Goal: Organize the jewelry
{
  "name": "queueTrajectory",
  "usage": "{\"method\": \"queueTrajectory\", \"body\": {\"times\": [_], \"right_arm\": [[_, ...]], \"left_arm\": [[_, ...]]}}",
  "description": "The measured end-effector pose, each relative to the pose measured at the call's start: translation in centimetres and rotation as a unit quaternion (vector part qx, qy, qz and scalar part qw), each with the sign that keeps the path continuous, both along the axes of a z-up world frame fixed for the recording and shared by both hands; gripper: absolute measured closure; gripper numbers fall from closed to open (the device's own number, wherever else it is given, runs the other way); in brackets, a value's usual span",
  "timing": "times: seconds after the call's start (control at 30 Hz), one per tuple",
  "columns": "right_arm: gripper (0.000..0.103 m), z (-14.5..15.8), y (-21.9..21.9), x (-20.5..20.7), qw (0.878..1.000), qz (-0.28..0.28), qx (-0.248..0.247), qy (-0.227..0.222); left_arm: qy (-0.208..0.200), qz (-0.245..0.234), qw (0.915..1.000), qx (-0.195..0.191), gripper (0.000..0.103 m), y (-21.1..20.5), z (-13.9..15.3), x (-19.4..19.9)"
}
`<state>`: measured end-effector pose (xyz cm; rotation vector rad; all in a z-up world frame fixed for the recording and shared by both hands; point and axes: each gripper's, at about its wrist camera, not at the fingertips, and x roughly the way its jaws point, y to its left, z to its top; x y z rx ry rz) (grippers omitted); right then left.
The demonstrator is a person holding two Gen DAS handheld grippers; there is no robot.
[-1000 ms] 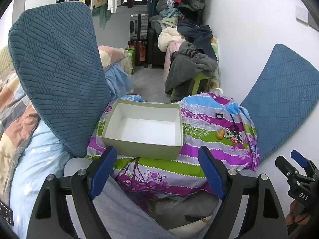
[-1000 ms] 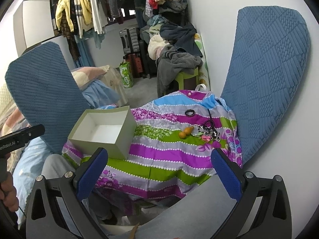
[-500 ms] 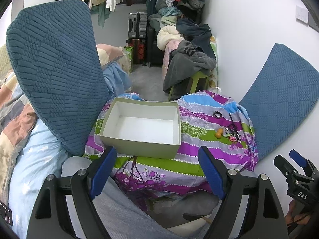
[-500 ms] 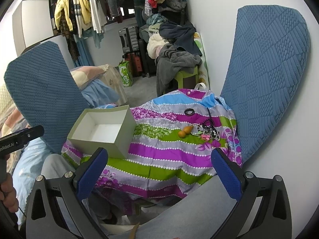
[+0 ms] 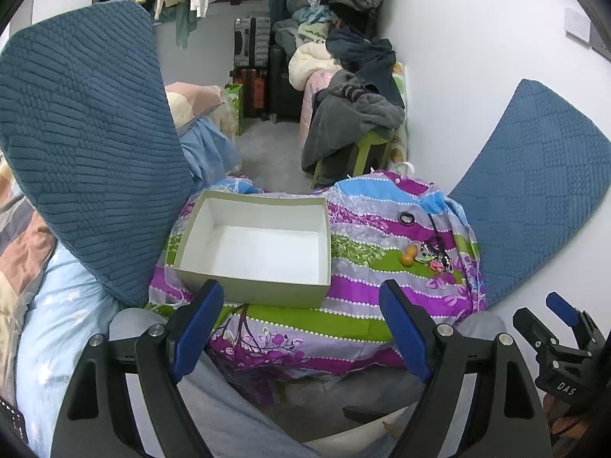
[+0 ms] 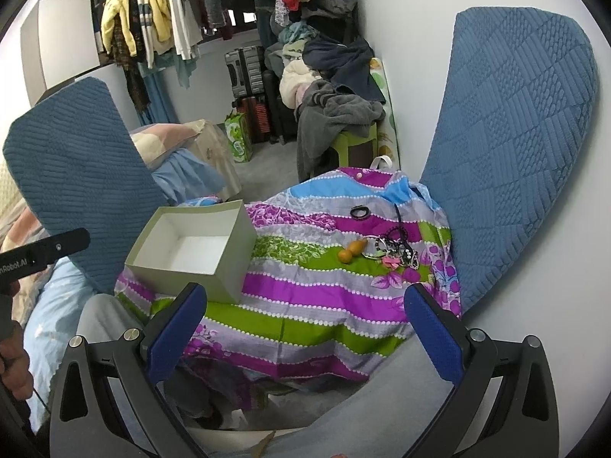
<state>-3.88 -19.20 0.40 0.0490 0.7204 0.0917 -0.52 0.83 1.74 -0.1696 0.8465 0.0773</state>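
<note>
Right wrist: tangled jewelry pile, orange gourd charm

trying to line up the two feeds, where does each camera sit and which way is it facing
Left wrist: on the left gripper, angled down over the open box; its own open blue fingers, a grey-clad leg and the right gripper at the right edge show.
Right wrist: on the right gripper, angled down at the jewelry pile; its open fingers and a hand on the left tool show.
Shared: box, striped cloth, orange gourd charm, black ring.
</note>
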Motion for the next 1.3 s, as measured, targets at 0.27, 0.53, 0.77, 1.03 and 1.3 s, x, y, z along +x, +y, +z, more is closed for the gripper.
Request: {"method": "queueTrajectory", "body": {"times": [0.27, 0.53, 0.77, 1.03, 1.3], "right_arm": [[0.000, -0.2, -0.9, 1.0, 1.000, -0.009, -0.002, 0.008], [0.000, -1.8, -3.6, 4.0, 0.999, -0.024, -0.010, 0.026], [0.000, -3.5, -5.3, 6.6, 0.998, -0.031, -0.010, 0.052], [0.000, -5.3, -6.4, 8.1, 0.996, -0.046, 0.012, 0.078], [0.000, -7.7, -9.0, 8.8, 0.992, -0.070, 0.030, 0.101]], "left_arm": [[0.032, -0.018, 0.9993, 0.001, 0.019, -1.8, 1.3, 2.3], [0.046, -0.070, 0.9964, -0.004, 0.019, -6.6, 2.2, 5.3], [0.080, -0.079, 0.9935, -0.019, 0.019, -9.7, 2.1, 8.0], [0.117, -0.108, 0.9867, -0.031, 0.019, -12.7, 0.1, 10.4], [0.103, -0.104, 0.9891, -0.016, 0.019, -13.2, -3.5, 13.0]]}}
